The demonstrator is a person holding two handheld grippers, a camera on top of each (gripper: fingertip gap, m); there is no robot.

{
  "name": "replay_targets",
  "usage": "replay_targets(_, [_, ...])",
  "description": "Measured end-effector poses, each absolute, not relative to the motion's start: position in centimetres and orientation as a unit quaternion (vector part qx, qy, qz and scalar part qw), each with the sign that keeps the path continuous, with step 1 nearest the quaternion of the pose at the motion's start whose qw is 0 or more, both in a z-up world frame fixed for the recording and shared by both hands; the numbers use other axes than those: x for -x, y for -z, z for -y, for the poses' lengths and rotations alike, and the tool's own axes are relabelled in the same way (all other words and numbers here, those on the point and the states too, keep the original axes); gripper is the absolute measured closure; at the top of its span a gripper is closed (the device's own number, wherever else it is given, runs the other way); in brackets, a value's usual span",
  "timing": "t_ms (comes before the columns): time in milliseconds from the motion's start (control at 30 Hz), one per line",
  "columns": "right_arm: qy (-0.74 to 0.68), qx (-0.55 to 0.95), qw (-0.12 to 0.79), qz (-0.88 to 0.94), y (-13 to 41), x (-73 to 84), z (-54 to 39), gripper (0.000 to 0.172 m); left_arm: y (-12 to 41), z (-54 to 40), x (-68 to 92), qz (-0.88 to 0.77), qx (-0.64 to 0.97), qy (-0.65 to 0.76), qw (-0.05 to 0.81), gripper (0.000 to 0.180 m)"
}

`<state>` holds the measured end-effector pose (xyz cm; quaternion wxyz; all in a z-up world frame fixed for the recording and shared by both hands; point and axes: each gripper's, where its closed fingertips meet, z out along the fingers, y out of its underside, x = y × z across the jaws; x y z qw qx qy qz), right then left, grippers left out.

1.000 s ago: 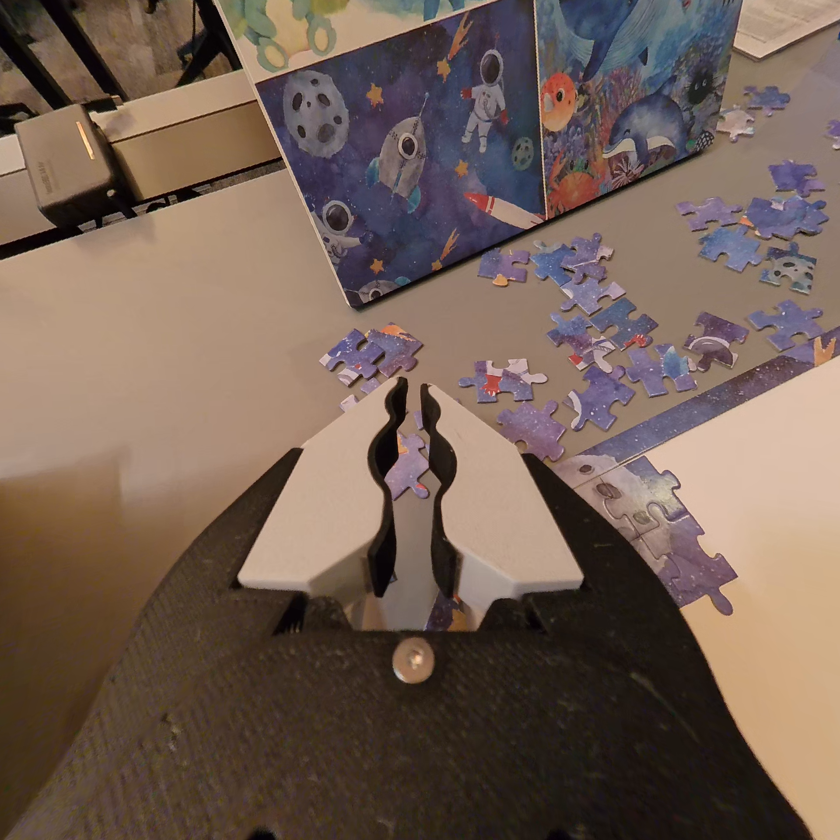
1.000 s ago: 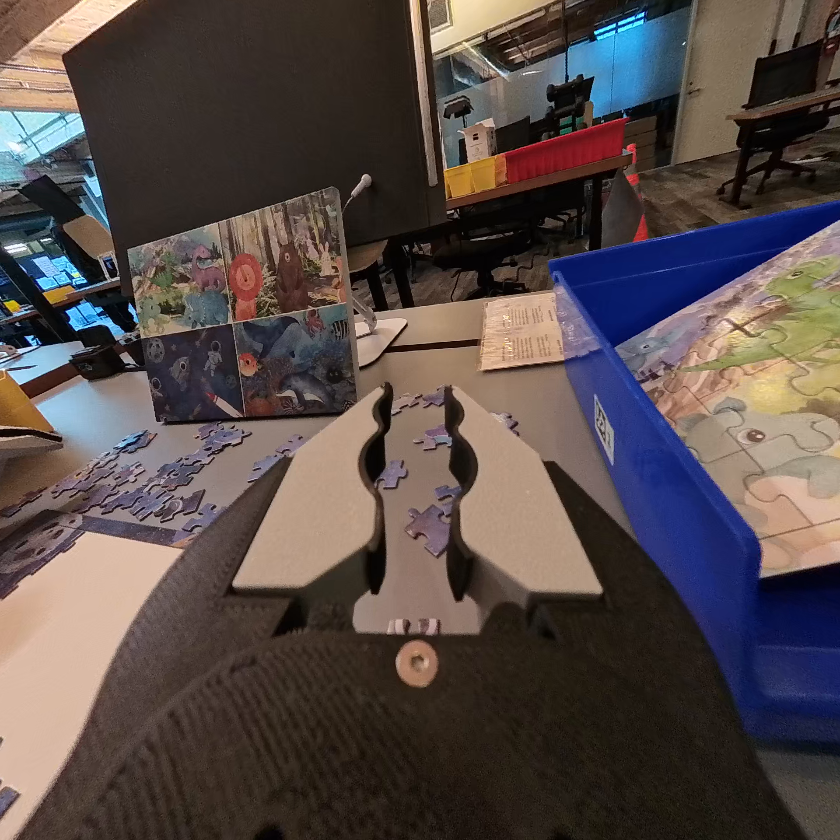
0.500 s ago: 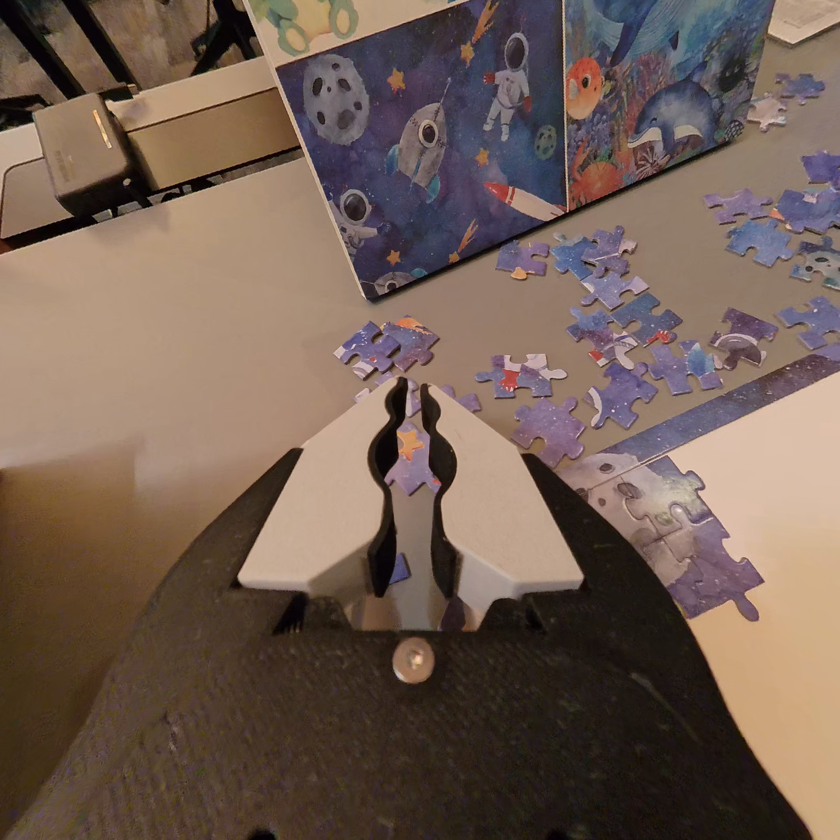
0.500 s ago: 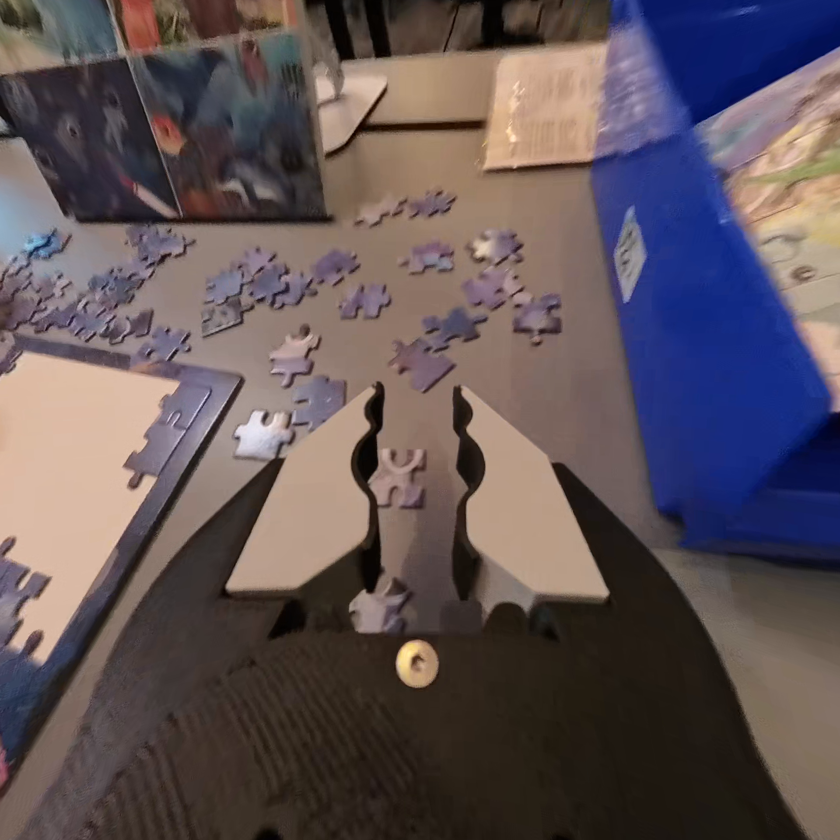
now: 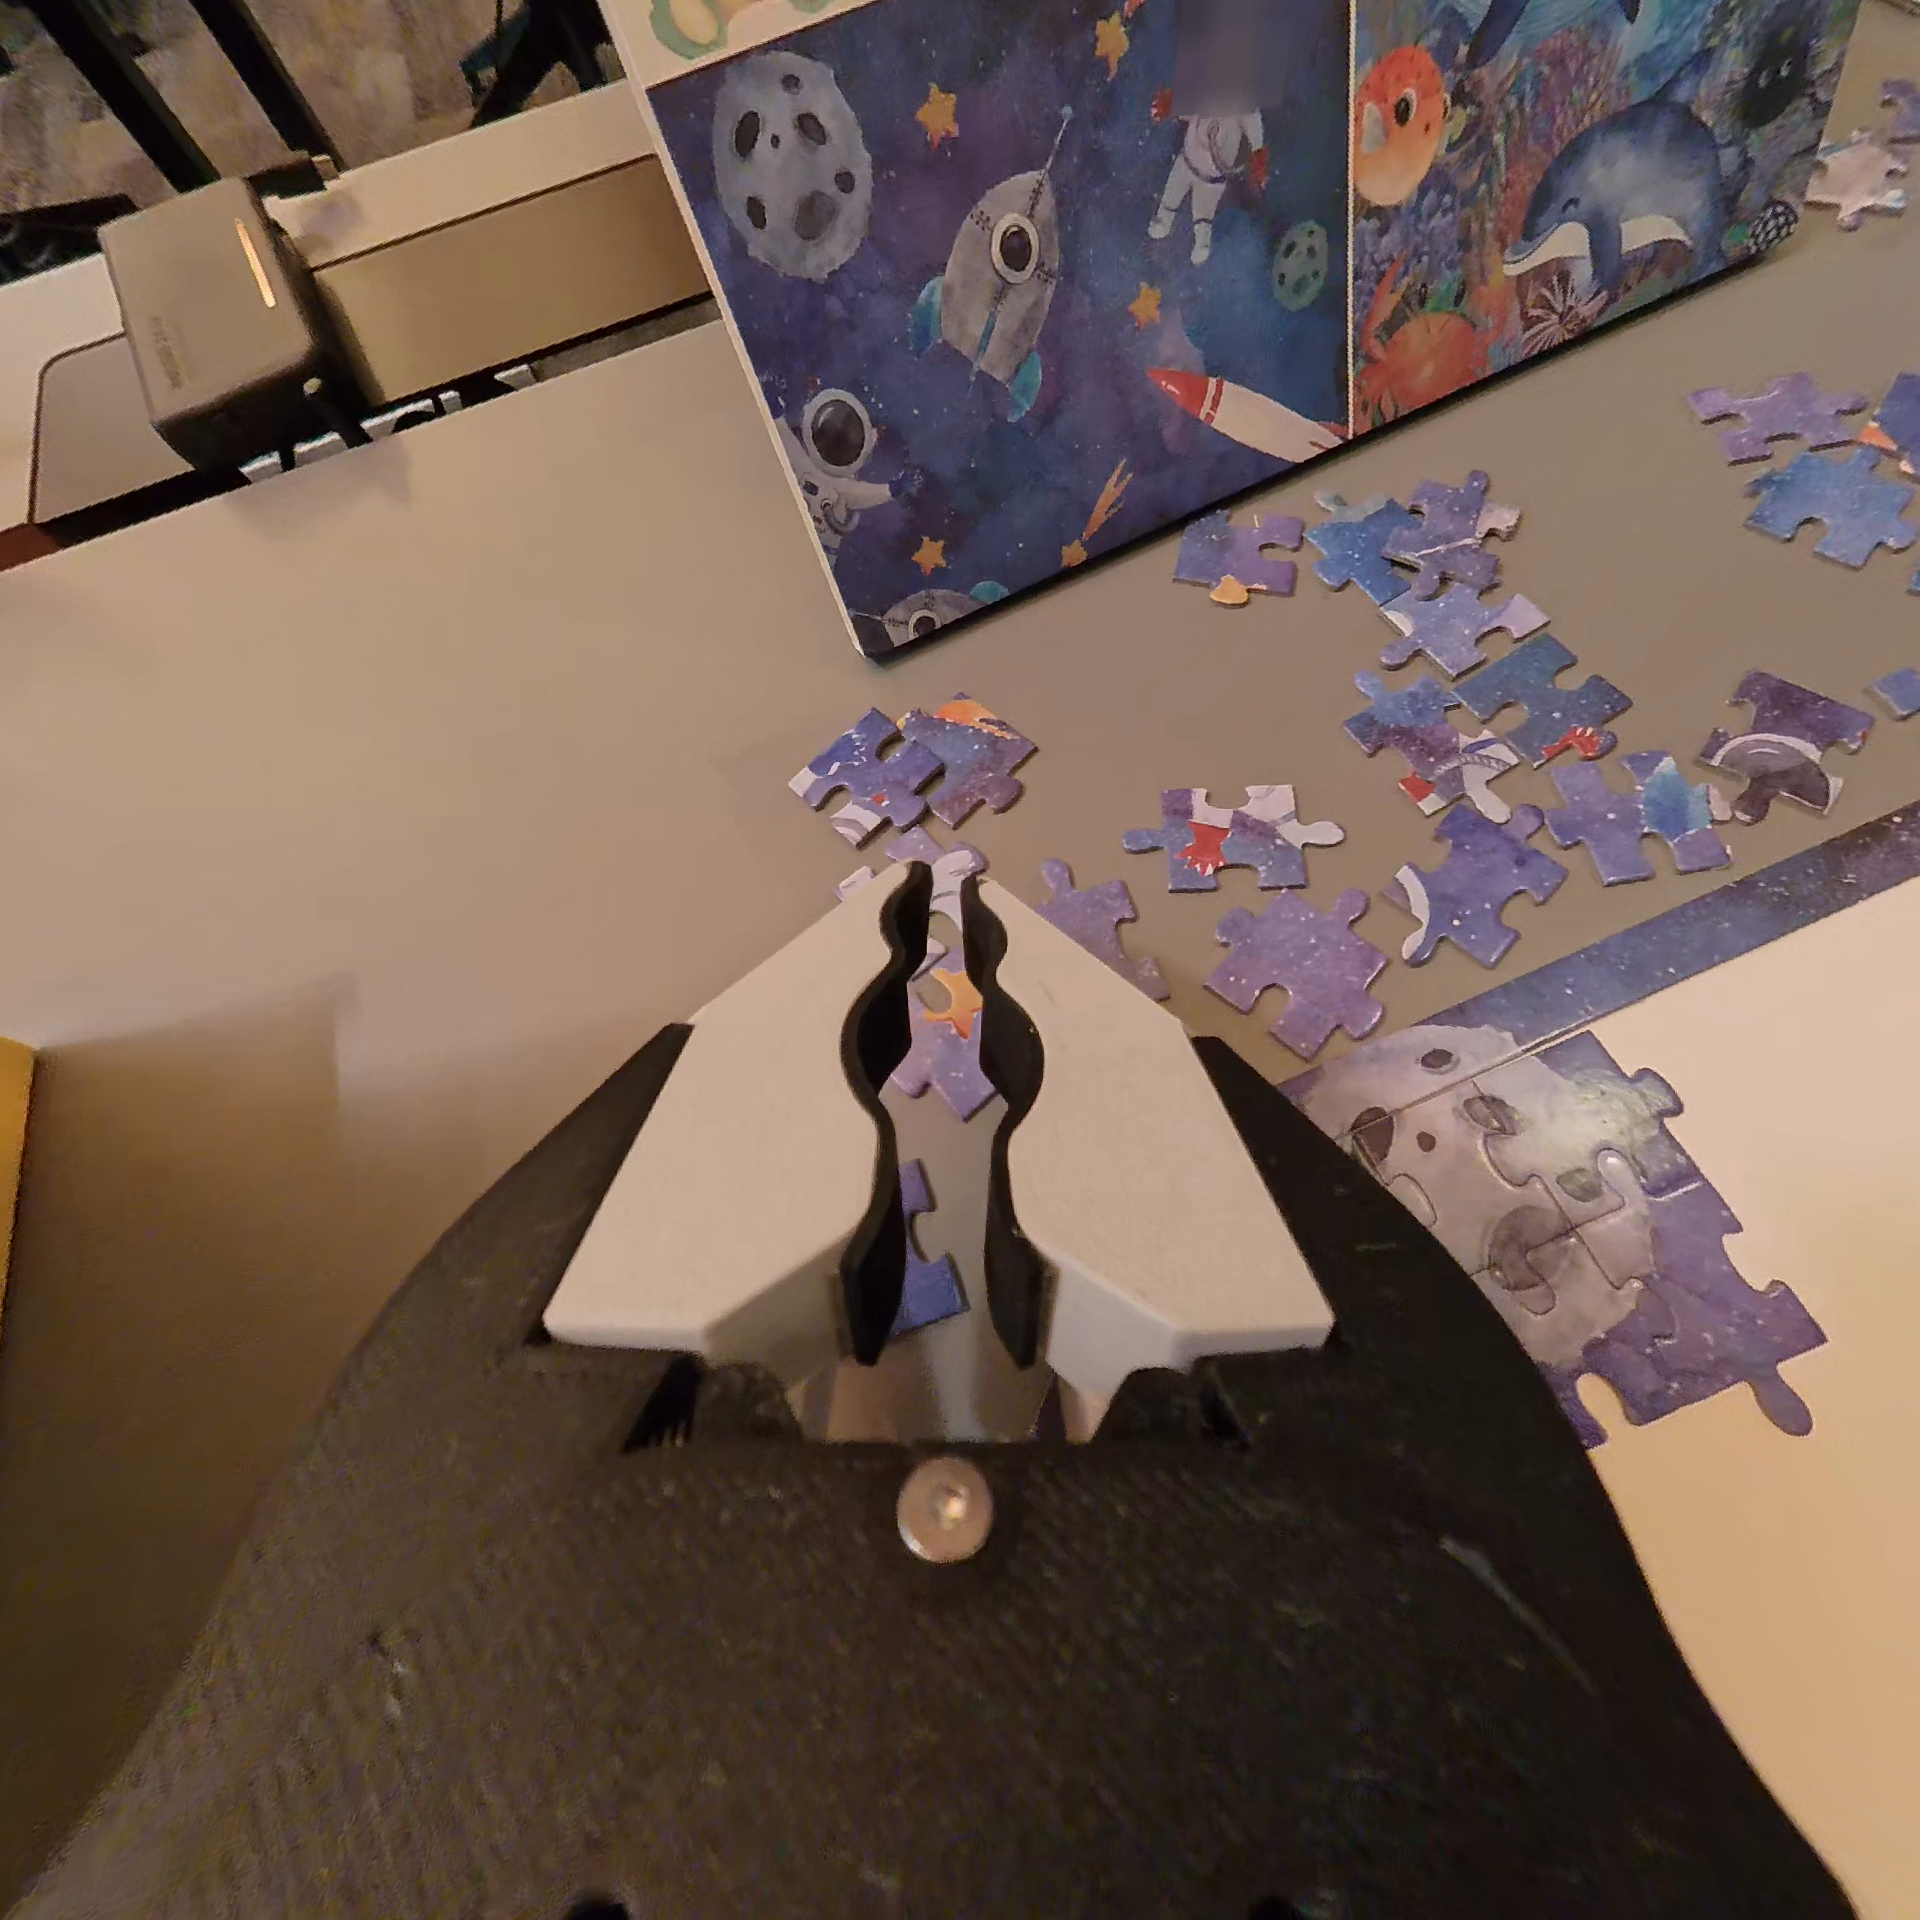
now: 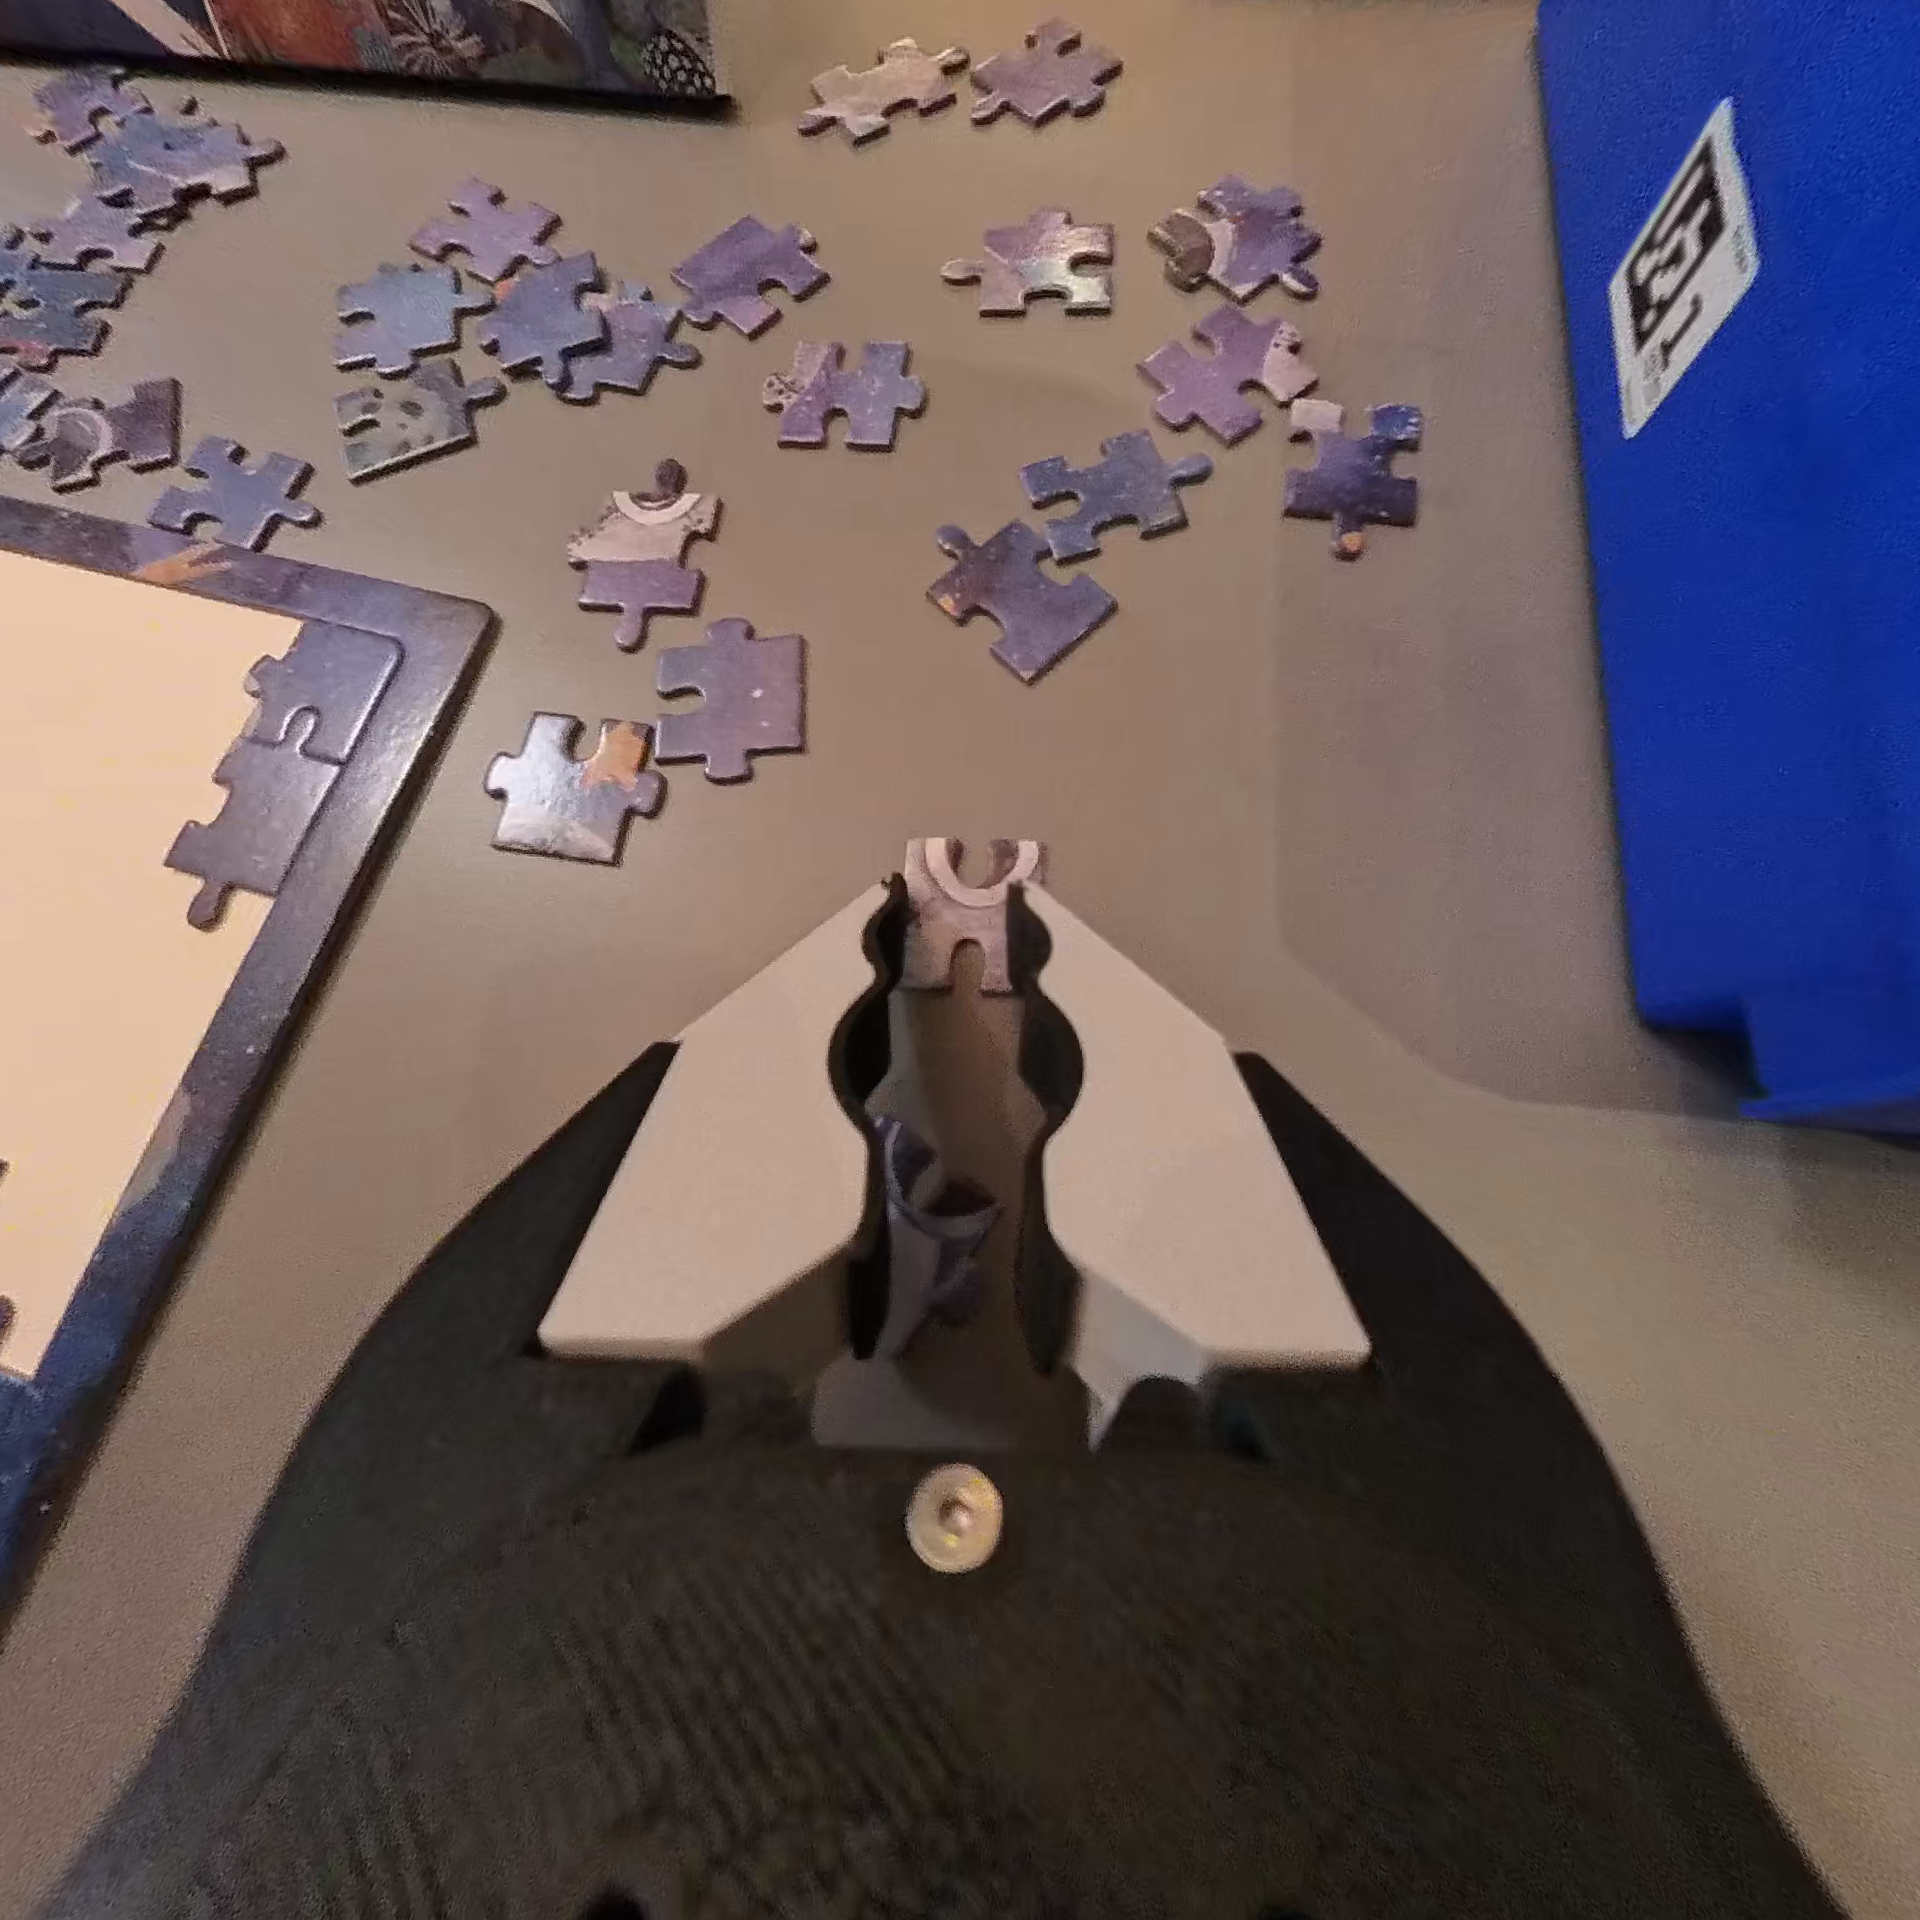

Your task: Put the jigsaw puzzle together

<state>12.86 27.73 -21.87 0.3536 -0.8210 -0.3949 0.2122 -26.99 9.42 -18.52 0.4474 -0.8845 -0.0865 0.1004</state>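
Two grippers are over a grey table (image 6: 1195,748) strewn with purple puzzle pieces (image 6: 727,696). The right gripper (image 6: 971,904) has its fingertips pinched on the two sides of a pale puzzle piece (image 6: 966,935) with a white arc. It sits on the near side of the scatter, between the puzzle board (image 6: 312,727) and the blue bin (image 6: 1766,623). Whether it has left the table is hard to tell. The left gripper (image 5: 943,883) is clenched to a slit and grips nothing, hanging above pieces near the picture box (image 5: 1039,312).

Half a second earlier the right fingers stood wider, with this piece lying loose between them. The left has barely shifted.
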Motion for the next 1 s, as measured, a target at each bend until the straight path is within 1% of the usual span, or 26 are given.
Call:
replay_targets(67, [-0.205, 0.819, 0.359, 0.398, 21.8, -12.9, -27.8, 0.157, 18.5, -9.4, 27.0, 0.087, 0.884, -0.1, 0.448, 0.177])
replay_targets(100, [-0.201, 0.818, 0.36, 0.402, 21.8, -13.0, -27.8, 0.162, 18.5, -9.4, 27.0, 0.087, 0.884, -0.1, 0.448, 0.177])
replay_targets(133, [-0.199, 0.816, 0.359, 0.406, 21.8, -12.9, -27.8, 0.172, 18.5, -9.4, 27.0, 0.086, 0.884, -0.1, 0.448, 0.177])
replay_targets(233, [-0.203, 0.817, 0.357, 0.406, 21.8, -12.8, -27.7, 0.171, 18.5, -9.4, 27.0, 0.085, 0.884, -0.101, 0.448, 0.177])
replay_targets(400, [-0.195, 0.812, 0.381, 0.396, 21.0, -13.0, -28.3, 0.147, 18.4, -9.4, 27.0, 0.086, 0.883, -0.1, 0.45, 0.177])
replay_targets(633, [-0.194, 0.822, 0.362, 0.393, 21.8, -13.5, -28.0, 0.133, 18.3, -9.4, 27.0, 0.085, 0.883, -0.1, 0.45, 0.177])
replay_targets(1000, [-0.208, 0.821, 0.357, 0.394, 21.8, -14.3, -27.3, 0.133, 18.4, -9.4, 26.9, 0.085, 0.884, -0.1, 0.45, 0.177])
